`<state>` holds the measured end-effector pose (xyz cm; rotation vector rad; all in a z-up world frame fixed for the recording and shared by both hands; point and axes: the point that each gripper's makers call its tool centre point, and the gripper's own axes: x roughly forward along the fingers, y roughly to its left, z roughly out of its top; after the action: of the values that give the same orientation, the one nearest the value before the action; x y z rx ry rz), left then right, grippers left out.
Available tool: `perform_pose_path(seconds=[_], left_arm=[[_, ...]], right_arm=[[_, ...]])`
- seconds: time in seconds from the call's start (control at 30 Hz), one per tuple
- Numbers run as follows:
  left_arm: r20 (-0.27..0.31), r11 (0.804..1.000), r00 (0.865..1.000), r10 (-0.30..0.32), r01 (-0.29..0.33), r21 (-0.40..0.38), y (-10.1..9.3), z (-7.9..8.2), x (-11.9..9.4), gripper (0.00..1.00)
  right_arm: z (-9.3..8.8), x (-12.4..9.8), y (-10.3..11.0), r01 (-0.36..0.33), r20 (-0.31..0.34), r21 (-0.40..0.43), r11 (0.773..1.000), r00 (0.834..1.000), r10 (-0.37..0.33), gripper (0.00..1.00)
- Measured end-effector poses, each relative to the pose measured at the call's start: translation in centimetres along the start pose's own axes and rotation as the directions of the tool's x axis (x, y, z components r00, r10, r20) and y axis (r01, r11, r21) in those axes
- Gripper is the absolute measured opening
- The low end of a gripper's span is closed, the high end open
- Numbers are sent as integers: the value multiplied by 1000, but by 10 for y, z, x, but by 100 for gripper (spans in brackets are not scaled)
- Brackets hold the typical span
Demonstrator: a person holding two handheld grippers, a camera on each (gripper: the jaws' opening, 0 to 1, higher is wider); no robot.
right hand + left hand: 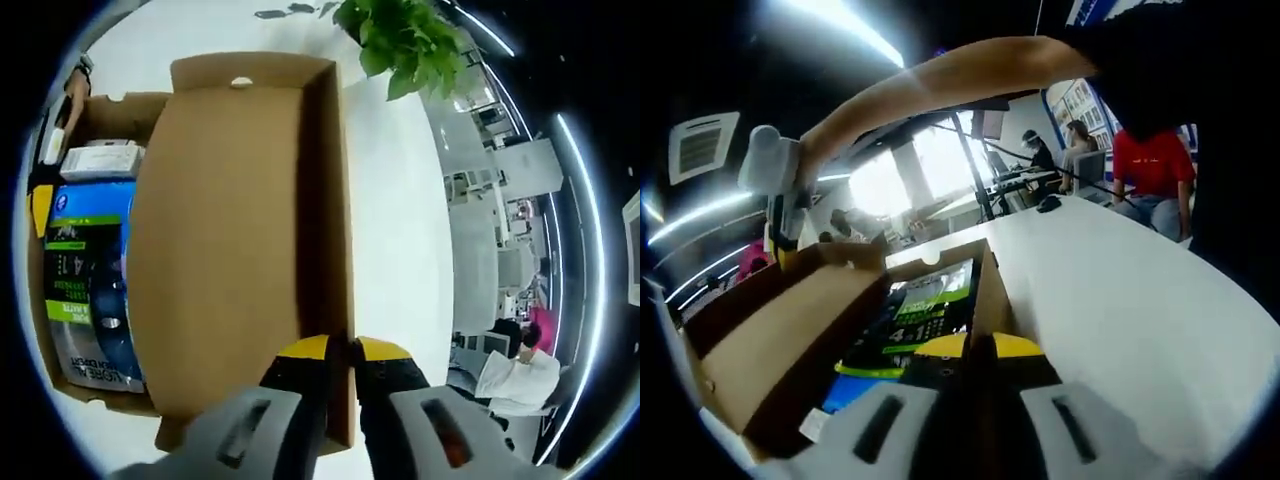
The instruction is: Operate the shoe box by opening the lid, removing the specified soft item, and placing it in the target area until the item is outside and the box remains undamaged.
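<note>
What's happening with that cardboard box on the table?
A person is working a shoe box with two hand-held grippers. The right gripper is pinched shut on the edge of the lid, which is swung open. The left gripper is clamped on the box's wall. A flat printed package lies inside, not yet taken out. All this sits on a white table.

Brown shoe box (230, 250), white table (390, 220)

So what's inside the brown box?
Inside the shoe box lies a flat packet printed blue, green and black, with a small white carton beside it. The raised lid hides part of the box, and whatever lies under the packet is covered.
</note>
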<state>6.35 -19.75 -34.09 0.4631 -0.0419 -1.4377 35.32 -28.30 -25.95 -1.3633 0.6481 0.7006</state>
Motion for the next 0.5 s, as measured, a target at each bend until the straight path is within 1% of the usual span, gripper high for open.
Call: perform_pose_path(seconds=[0.1,0.27,0.33,0.5], left_arm=[[0,1000,1000,1,-1,-1,1,-2,0,7],[1,1000,1000,1,-1,-1,1,-1,0,7],[1,1000,1000,1,-1,-1,1,0,-1,7],[2,1000,1000,1,-1,-2,1,0,-1,7]], right_arm=[[0,0,-1,-2,0,-2,1000,1000,2,7],[0,11,0,-1,-9,1,1000,1000,1,7],[0,11,0,0,-16,-2,1000,1000,0,8],[-2,20,2,-1,-25,4,1000,1000,2,8]])
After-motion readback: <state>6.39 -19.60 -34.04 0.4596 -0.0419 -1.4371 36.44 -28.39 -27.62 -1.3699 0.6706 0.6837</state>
